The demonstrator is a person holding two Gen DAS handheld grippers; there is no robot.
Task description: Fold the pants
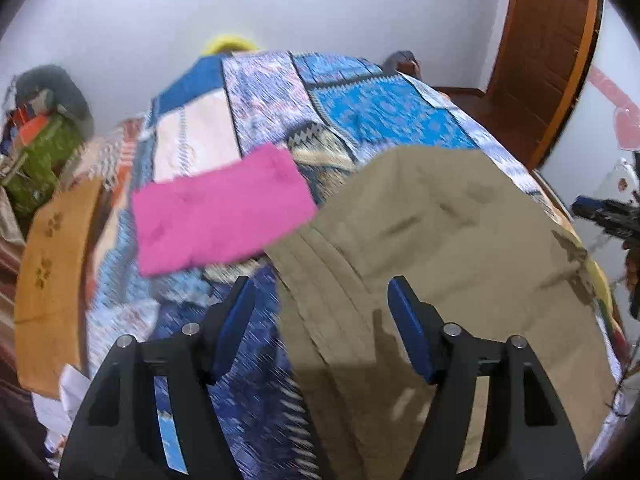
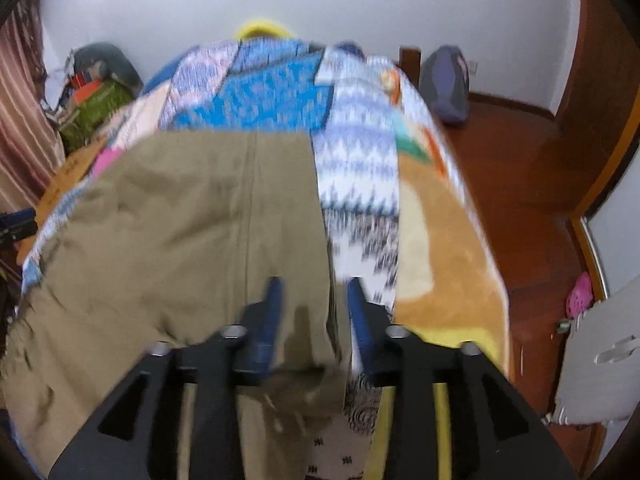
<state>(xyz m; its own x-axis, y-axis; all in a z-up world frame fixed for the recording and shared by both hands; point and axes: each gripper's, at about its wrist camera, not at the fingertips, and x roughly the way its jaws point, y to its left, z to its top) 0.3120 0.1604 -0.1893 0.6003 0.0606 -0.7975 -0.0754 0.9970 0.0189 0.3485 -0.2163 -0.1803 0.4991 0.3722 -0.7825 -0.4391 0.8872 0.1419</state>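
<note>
Khaki pants (image 1: 448,248) lie spread on a patchwork-quilted bed (image 1: 360,112). In the left wrist view my left gripper (image 1: 322,284) is open, its blue fingers (image 1: 236,320) straddling the pants' left edge from above, holding nothing. In the right wrist view the same pants (image 2: 192,232) fill the left half. My right gripper (image 2: 314,286) is open with a narrower gap, over the pants' right edge, with a fold of khaki cloth between the fingers (image 2: 272,312) near their base. I cannot tell if it touches the pads. The right gripper also shows far right in the left wrist view (image 1: 608,216).
A folded pink cloth (image 1: 220,216) lies on the quilt left of the pants. An orange cloth (image 1: 52,280) hangs off the bed's left side. Clutter and a green bag (image 1: 40,160) sit at the left wall. Wooden floor (image 2: 520,168), a door and a bag (image 2: 446,80) are to the right.
</note>
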